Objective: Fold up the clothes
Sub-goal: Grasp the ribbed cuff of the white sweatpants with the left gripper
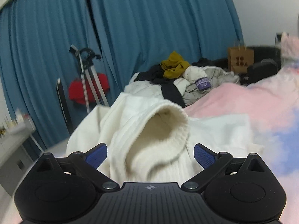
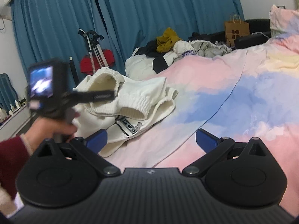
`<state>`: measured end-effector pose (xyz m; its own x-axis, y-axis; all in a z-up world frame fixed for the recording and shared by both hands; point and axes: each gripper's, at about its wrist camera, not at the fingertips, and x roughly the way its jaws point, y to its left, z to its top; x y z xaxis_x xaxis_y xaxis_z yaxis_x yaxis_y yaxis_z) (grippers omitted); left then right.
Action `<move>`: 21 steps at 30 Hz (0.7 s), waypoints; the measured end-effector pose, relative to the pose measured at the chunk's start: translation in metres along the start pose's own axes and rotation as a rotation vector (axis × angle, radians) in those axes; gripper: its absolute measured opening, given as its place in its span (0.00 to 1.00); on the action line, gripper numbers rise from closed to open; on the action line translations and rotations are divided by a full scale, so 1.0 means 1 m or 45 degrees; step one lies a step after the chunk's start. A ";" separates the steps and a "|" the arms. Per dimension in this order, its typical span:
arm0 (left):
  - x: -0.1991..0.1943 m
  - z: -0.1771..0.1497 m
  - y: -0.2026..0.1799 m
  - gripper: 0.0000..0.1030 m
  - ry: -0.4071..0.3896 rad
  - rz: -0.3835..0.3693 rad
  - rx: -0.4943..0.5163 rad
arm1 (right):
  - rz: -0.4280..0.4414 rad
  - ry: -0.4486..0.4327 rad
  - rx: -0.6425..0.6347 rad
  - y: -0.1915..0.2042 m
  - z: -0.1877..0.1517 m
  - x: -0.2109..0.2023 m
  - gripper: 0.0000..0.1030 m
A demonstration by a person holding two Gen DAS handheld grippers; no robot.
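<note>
Blue curtains (image 2: 149,9) behind. Bed (image 2: 243,93) under a pink, blue and yellow cover. At its far end, a heap of clothes (image 2: 177,50) topped by a mustard piece (image 1: 174,65). Nearer, on the left edge of the bed, a crumpled white garment (image 2: 134,97) with ribbed cuffs. Left tool (image 1: 150,155) spread open, blurred, 1 cuff (image 1: 164,128) between its 2 blue pads. Right tool (image 2: 151,140) open too, gripping nothing, above bare cover just beside the garment.
</note>
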<state>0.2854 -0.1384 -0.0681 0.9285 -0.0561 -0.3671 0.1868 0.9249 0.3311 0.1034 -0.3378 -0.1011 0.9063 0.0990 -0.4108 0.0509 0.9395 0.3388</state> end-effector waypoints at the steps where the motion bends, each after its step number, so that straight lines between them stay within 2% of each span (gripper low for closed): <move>1: 0.011 0.004 -0.007 0.97 -0.009 0.011 0.034 | 0.006 0.007 0.009 -0.002 -0.001 0.005 1.00; 5: 0.043 0.022 -0.028 0.99 -0.038 0.042 0.072 | 0.002 0.020 0.056 -0.013 -0.004 0.022 1.00; 8: 0.070 0.032 -0.039 0.97 0.005 0.057 0.063 | -0.004 0.040 0.086 -0.020 -0.007 0.034 1.00; 10: 0.083 0.038 -0.042 0.78 0.040 0.083 0.062 | -0.009 0.052 0.091 -0.023 -0.010 0.041 1.00; 11: 0.088 0.040 -0.042 0.62 0.054 0.092 0.053 | -0.007 0.050 0.090 -0.024 -0.011 0.043 1.00; 12: 0.087 0.042 -0.037 0.50 0.059 0.079 0.011 | -0.007 0.045 0.094 -0.024 -0.011 0.044 1.00; 13: 0.085 0.045 -0.031 0.43 0.063 0.069 -0.031 | -0.006 0.039 0.098 -0.025 -0.011 0.044 1.00; 14: 0.080 0.047 -0.024 0.28 0.060 0.071 -0.070 | -0.005 0.033 0.102 -0.026 -0.011 0.044 1.00; 15: 0.070 0.049 -0.016 0.22 0.055 0.074 -0.100 | -0.003 0.022 0.109 -0.027 -0.010 0.044 1.00; 17: 0.045 0.052 0.003 0.17 0.027 0.073 -0.155 | 0.004 0.008 0.117 -0.027 -0.009 0.041 1.00; 21: -0.019 0.064 0.049 0.16 -0.057 0.063 -0.291 | 0.036 -0.023 0.135 -0.026 -0.005 0.032 0.99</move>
<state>0.2970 -0.1155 0.0108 0.9490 -0.0204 -0.3146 0.0679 0.9877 0.1408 0.1295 -0.3572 -0.1269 0.9154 0.1184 -0.3847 0.0680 0.8964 0.4379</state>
